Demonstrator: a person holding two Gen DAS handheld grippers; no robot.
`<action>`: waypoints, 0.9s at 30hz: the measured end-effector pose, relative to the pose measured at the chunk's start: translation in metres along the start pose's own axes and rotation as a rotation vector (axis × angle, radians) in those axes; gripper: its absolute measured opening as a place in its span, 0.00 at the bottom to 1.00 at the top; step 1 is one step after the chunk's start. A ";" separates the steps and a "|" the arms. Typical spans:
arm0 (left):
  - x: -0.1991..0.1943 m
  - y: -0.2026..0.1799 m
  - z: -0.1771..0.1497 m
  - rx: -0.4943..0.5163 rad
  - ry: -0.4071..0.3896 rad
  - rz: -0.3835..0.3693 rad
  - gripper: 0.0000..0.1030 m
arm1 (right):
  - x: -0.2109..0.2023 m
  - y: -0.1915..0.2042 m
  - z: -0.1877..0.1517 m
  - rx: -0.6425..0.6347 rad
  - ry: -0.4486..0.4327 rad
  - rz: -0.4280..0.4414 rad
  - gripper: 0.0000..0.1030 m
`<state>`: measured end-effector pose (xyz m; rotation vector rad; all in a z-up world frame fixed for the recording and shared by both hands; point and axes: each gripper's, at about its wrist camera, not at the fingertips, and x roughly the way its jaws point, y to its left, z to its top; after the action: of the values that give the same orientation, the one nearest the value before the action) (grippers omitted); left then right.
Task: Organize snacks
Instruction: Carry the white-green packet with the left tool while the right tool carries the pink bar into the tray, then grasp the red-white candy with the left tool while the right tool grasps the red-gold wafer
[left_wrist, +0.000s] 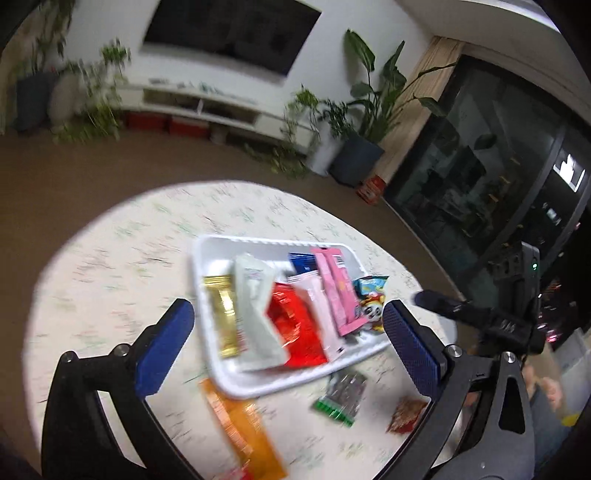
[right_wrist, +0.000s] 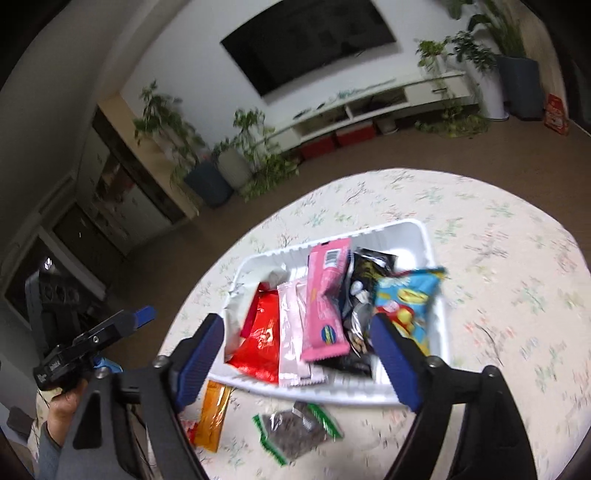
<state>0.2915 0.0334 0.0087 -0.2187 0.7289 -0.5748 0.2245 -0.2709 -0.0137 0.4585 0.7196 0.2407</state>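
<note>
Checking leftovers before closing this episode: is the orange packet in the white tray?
No, the orange packet lies on the tablecloth just outside the near rim of the white tray, beside a green-edged packet.

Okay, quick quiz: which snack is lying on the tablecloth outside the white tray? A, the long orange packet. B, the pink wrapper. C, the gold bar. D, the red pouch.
A: the long orange packet lies on the tablecloth just outside the white tray; the others are inside it.
</note>
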 end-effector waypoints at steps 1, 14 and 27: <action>-0.010 0.002 -0.007 0.003 0.015 0.041 1.00 | -0.008 -0.001 -0.005 0.011 0.000 0.007 0.82; -0.022 0.013 -0.120 0.368 0.364 0.130 0.99 | -0.055 0.011 -0.072 -0.049 0.044 0.047 0.77; 0.019 -0.011 -0.154 0.766 0.540 0.109 0.74 | -0.048 -0.030 -0.099 0.079 0.131 -0.031 0.76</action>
<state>0.1934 0.0149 -0.1099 0.7080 0.9755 -0.7785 0.1235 -0.2826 -0.0653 0.5097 0.8659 0.2153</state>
